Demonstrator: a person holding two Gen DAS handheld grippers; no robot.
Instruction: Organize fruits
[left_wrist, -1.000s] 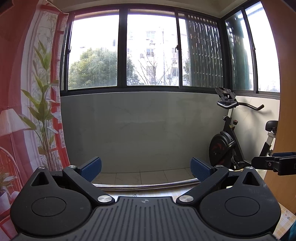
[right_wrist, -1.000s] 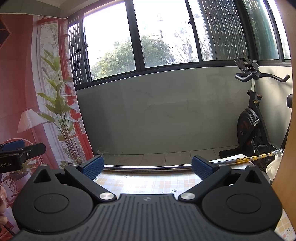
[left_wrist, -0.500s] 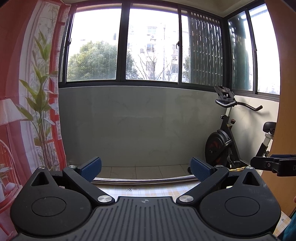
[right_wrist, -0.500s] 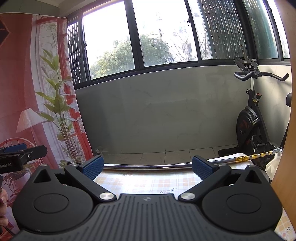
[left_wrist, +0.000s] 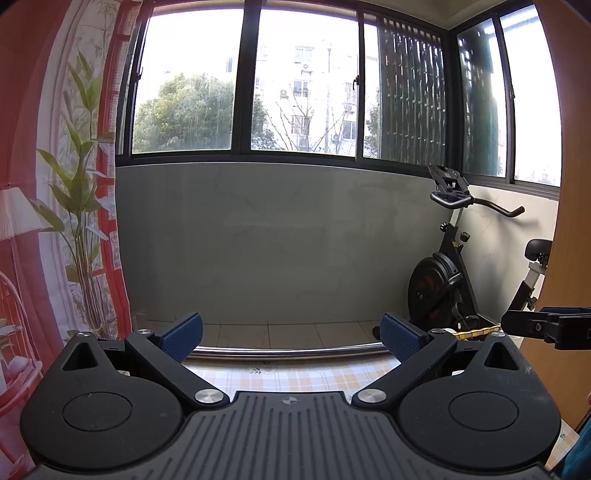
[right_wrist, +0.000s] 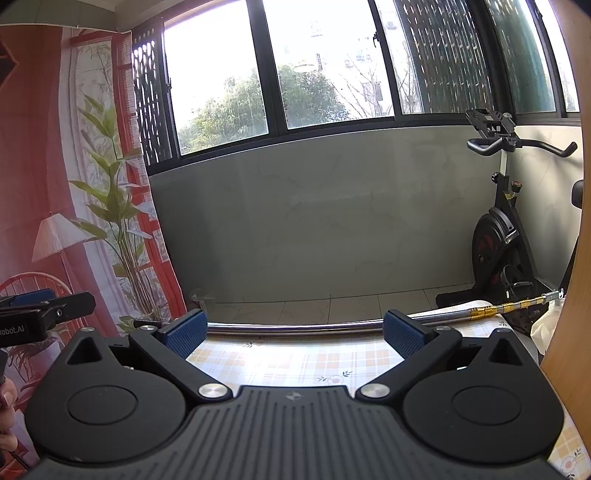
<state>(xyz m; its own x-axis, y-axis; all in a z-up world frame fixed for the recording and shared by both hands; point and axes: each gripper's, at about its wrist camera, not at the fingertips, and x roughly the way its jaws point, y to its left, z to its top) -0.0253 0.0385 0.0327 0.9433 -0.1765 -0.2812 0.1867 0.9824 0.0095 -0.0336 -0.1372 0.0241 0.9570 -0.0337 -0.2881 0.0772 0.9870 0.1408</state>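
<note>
No fruit shows in either view. My left gripper (left_wrist: 291, 334) is open, its blue pads (left_wrist: 183, 334) wide apart with nothing between them, held above the far strip of a table covered by a yellow checked cloth (left_wrist: 295, 376). My right gripper (right_wrist: 295, 332) is open too and holds nothing, over the same cloth (right_wrist: 295, 363). Each gripper appears at the edge of the other's view: the right gripper (left_wrist: 550, 326) at the right edge of the left wrist view, the left gripper (right_wrist: 40, 314) at the left edge of the right wrist view.
A metal rod (right_wrist: 295, 327) with a gold joint lies along the table's far edge. Beyond it are a tiled floor, a grey wall under large windows, an exercise bike (left_wrist: 447, 280) at right, a printed red curtain (right_wrist: 55, 184) at left, and a wooden panel (right_wrist: 576, 295).
Both views have tilted down slightly, so more of the checked cloth shows below the rod, most clearly in the left wrist view. Both grippers stay open.
</note>
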